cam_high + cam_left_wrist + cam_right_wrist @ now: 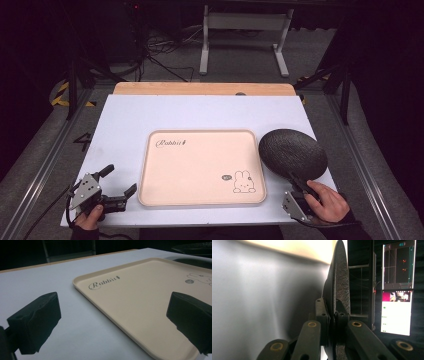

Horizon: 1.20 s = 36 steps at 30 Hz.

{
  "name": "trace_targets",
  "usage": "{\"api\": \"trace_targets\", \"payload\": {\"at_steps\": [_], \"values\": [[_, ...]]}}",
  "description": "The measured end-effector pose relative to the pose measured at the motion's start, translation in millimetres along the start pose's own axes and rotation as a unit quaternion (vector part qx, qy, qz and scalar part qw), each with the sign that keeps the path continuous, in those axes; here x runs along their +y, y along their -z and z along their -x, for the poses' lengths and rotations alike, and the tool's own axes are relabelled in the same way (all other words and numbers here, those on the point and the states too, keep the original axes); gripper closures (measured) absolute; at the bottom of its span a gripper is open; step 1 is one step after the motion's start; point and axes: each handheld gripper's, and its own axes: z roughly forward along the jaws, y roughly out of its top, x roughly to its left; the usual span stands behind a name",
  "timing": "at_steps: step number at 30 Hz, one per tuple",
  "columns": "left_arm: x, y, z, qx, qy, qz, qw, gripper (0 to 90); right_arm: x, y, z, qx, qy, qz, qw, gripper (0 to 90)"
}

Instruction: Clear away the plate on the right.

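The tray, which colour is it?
Pale cream tray with a rabbit drawing; the high view shows it best.

- "Rabbit", in dark cursive script with a small carrot mark after it, stands in one corner of the cream tray, readable in the high view and the left gripper view.
- A line-drawn rabbit with a small dark speech bubble, its lettering too small to read, sits in the opposite corner.
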Motion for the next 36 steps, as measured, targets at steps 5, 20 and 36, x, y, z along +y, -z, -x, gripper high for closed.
{"api": "trace_targets", "payload": {"at_steps": [5,20,36], "values": [[0.1,-0.2,0.0,-0.001,0.0,0.0,1.0,0.1,4.9,1.3,5.2,-0.003,0.003,0.008,1.0,86.4],[0.4,-1.1,-0.6,-0.005,0.002,-0.004,1.0,0.1,43.5,8.9,24.7,-0.021,0.03,0.052,0.998,86.5],[0.4,-1.0,-0.7,-0.005,0.002,-0.004,1.0,0.1,82.1,8.1,31.6,-0.02,0.052,0.101,0.9933,86.3]]}}
